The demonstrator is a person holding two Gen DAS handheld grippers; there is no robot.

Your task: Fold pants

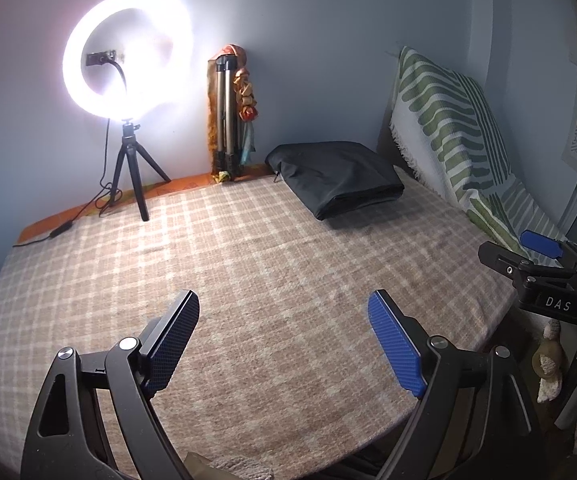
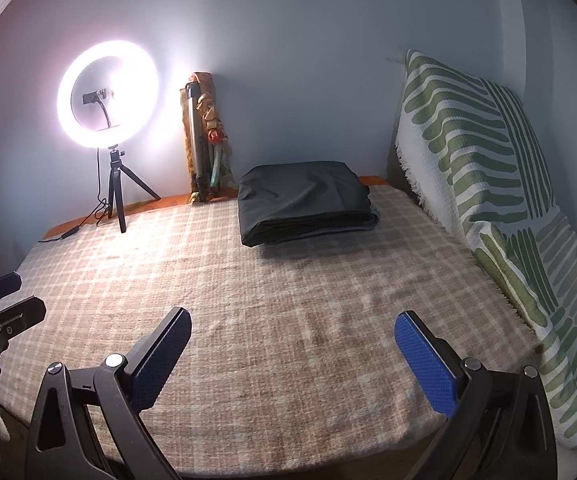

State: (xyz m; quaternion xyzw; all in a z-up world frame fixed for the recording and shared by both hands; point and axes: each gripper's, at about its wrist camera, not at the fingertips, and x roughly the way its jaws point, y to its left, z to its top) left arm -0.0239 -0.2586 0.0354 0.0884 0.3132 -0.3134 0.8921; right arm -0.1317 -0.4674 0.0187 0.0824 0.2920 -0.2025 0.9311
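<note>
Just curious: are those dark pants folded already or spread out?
Folded: the dark pants lie as a compact stack, layered edges showing in front.

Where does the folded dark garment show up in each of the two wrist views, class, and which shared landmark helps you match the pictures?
Left wrist view: the folded dark pants lie right of centre, at the far end of the checked blanket.
Right wrist view: the folded dark pants lie near the centre, again at the blanket's far end.
Shared landmark: the lit ring light on its tripod, to the left of the pants in both views.
</note>
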